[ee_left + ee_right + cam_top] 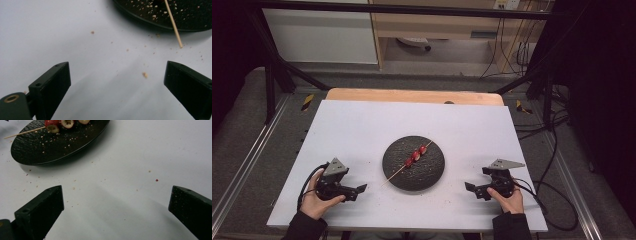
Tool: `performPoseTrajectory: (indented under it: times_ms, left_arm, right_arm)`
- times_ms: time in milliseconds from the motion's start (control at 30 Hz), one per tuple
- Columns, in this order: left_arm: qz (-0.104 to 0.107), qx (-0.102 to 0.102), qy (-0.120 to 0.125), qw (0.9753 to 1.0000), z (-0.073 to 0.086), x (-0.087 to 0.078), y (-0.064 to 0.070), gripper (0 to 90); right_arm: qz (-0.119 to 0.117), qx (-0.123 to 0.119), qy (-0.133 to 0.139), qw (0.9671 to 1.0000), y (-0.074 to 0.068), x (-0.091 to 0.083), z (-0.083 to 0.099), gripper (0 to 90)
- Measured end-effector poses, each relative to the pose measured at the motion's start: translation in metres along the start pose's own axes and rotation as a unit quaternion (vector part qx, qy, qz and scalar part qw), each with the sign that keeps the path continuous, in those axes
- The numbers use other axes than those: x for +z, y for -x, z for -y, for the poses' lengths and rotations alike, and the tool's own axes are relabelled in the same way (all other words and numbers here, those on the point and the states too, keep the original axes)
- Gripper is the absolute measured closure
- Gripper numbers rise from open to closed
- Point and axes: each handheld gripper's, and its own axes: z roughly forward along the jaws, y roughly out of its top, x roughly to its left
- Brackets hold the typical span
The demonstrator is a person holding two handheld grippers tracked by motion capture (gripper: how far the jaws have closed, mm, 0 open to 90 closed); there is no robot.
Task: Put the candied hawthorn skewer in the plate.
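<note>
Left gripper [362, 189]: held in the person's left hand [314, 202] at the near-left of the white table [362, 125], jaws spread wide with nothing between them, pointing toward the plate; bare tabletop and scattered crumbs [144, 74] lie in the gap

Black round plate [432, 175]: textured, centre of the table, between the two grippers and apart from both

Fruit skewer [416, 155]: lies across the plate on a diagonal; three red fruit pieces [60, 124] threaded near its far end, bare wooden stick [173, 25] running past the plate's near-left rim, its tip over the table

Right gripper [468, 187]: held in the right hand [508, 199] at the near-right, jaws spread wide and empty, pointing toward the plate
</note>
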Motion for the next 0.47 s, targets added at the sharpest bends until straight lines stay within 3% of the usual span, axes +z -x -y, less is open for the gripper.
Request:
performPoseTrajectory:
  times_ms: [200,467]
  left_arm:
    - [-0.005,-0.007,0.010,0.9999,0.016,-0.006,-0.010,6.9]
    - [-0.008,-0.010,0.009,0.9999,0.019,-0.006,-0.013,6.9]
  right_arm:
    - [0.003,-0.002,-0.007,1.0000,0.000,0.001,0.001,0.7]
    - [0.004,-0.009,-0.010,0.9999,0.000,0.002,0.001,0.7]
